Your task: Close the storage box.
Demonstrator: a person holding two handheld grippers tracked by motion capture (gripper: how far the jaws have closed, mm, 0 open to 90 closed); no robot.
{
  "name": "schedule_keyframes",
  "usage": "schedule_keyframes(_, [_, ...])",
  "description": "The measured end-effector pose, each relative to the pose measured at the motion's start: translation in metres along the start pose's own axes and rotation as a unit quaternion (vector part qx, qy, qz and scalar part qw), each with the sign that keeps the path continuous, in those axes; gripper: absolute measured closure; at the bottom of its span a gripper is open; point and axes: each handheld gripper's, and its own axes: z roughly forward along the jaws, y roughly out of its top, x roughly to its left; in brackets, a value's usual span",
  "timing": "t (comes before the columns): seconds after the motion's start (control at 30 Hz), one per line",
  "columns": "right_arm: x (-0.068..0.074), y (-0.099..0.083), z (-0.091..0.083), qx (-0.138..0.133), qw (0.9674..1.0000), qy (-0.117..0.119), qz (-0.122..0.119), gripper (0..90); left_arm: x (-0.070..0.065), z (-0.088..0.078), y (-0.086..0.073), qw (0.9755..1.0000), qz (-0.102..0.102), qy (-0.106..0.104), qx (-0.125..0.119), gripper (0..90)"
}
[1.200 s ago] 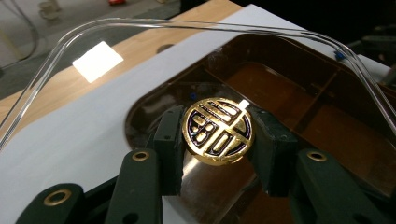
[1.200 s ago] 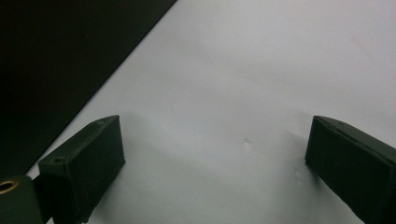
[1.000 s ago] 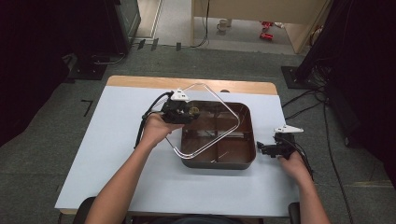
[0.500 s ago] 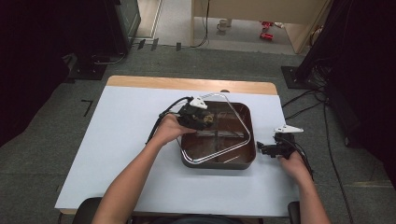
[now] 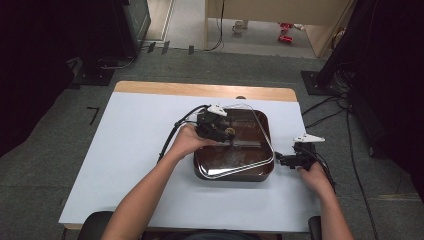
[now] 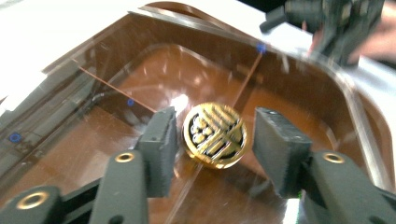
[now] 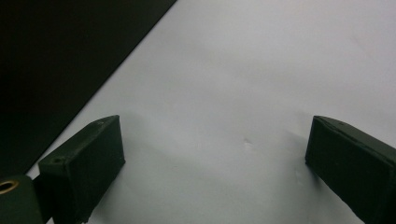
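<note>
Glass lid (image 5: 250,145), lowered onto dish (image 5: 235,172), blurred.

The left gripper (image 5: 216,126) is a black block with a small pale three-cornered plate on top. A black cable loops out of it. Close up, the left gripper (image 6: 212,140) has two thick dark jaws with flat square ends, and round gold-coloured rings sit in the arms below them. The right gripper (image 5: 296,157) is black too, with the same pale plate on top and a black cable trailing off it. Close up, the right gripper (image 7: 215,154) has two blocky dark jaws, one with a tiny hole and a gold ring beneath. Both forearms are bare, with no sleeves.
</note>
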Motion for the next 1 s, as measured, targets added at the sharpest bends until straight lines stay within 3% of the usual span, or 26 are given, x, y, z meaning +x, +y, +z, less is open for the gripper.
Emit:
schedule_keyframes(0.03, [0.0, 0.0, 0.0, 0.0, 1.0, 0.0, -0.001, 3.9, -0.002, -0.002, 0.0, 0.9999, -0.014, 0.008, -0.005, 49.3])
schedule_keyframes(0.1, [0.0, 0.0, 0.0, 0.0, 1.0, 0.0, -0.001, 3.9, -0.005, -0.002, 0.001, 0.9995, -0.022, 0.022, 0.0, 49.9])
schedule_keyframes(0.17, [0.0, 0.0, 0.0, 0.0, 1.0, 0.0, 0.0, 3.9, -0.011, 0.002, 0.001, 0.9977, -0.034, 0.059, 0.006, 49.9])
schedule_keyframes(0.23, [0.0, 0.0, 0.0, 0.0, 1.0, 0.0, -0.001, 3.9, -0.014, 0.003, 0.0, 0.9967, -0.039, 0.071, 0.007, 49.9])
schedule_keyframes(0.37, [0.0, 0.0, 0.0, 0.0, 1.0, 0.0, -0.002, 3.9, -0.023, 0.012, -0.004, 0.994, -0.021, 0.107, 0.011, 53.2])
schedule_keyframes(0.43, [0.0, 0.0, 0.0, 0.0, 1.0, 0.0, -0.002, 3.9, -0.025, 0.013, -0.005, 0.9939, -0.018, 0.108, 0.005, 57.1])
schedule_keyframes(0.6, [0.0, 0.0, 0.0, 0.0, 1.0, 0.0, -0.002, 3.9, -0.022, 0.01, -0.004, 0.9952, 0.004, 0.097, 0.012, 59.2])
schedule_keyframes(0.7, [0.0, 0.0, 0.0, 0.0, 1.0, 0.0, -0.001, 3.9, -0.018, 0.009, -0.003, 0.9966, 0.017, 0.078, 0.021, 59.3])
schedule_keyframes(0.83, [0.0, 0.0, 0.0, 0.001, 1.0, 0.0, 0.0, 3.9, -0.017, 0.007, 0.003, 0.9962, 0.054, 0.065, 0.023, 59.4])
schedule_keyframes(0.9, [0.0, 0.0, 0.0, 0.0, 1.0, 0.0, -0.001, 3.9, -0.015, 0.008, 0.007, 0.9968, 0.053, 0.053, 0.027, 59.4])
schedule_keyframes(1.0, [0.0, 0.0, 0.0, 0.0, 1.0, 0.0, 0.0, 3.9, -0.012, 0.012, 0.009, 0.9987, 0.03, 0.027, 0.032, 59.4])
